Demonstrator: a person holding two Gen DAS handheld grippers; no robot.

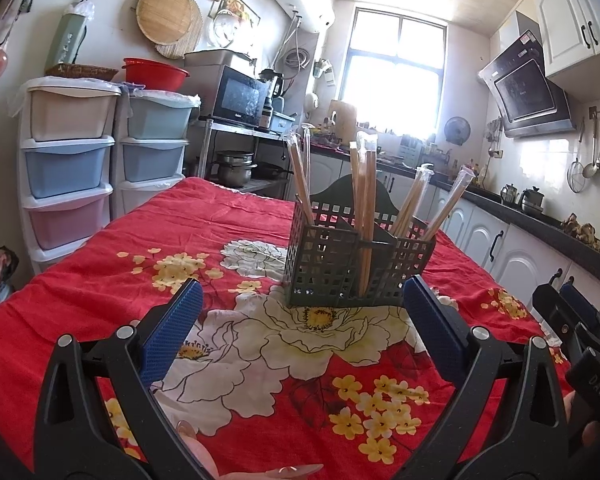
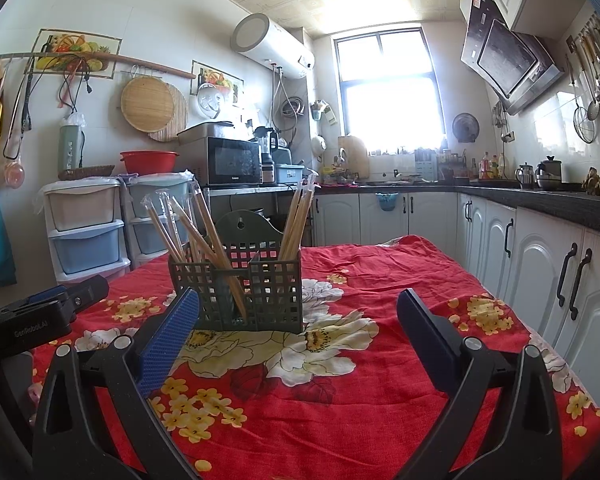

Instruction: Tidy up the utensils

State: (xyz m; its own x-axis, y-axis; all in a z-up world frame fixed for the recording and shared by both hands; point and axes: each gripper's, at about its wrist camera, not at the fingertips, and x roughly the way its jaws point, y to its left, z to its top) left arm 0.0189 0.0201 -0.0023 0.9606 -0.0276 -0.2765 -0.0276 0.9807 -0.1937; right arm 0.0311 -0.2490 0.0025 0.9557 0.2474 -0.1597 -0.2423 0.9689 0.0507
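Table with red floral cloth: fills the near and middle ground; soft, wrinkled, likely to drag if the holder is slid. Microwave: far left on a steel rack, a maker's name on its lower front edge too small to read. Green lattice utensil holder: plastic, divided into compartments, stands upright near the table's centre, directly ahead of both grippers; probably light and easily tipped, best steadied by its raised back plate. Wrapped chopsticks: pairs in clear sleeves, leaning outward in several compartments; judged light, stiff and slippery in their film, best pinched on the upper shaft above the rim. Left gripper: blue pads spread wide, empty, just short of the holder; its body reads "GenRobot.AI" in the right wrist view. Right gripper: pads likewise apart, empty, holder to its left; "DAS" legible on its body in the left wrist view.
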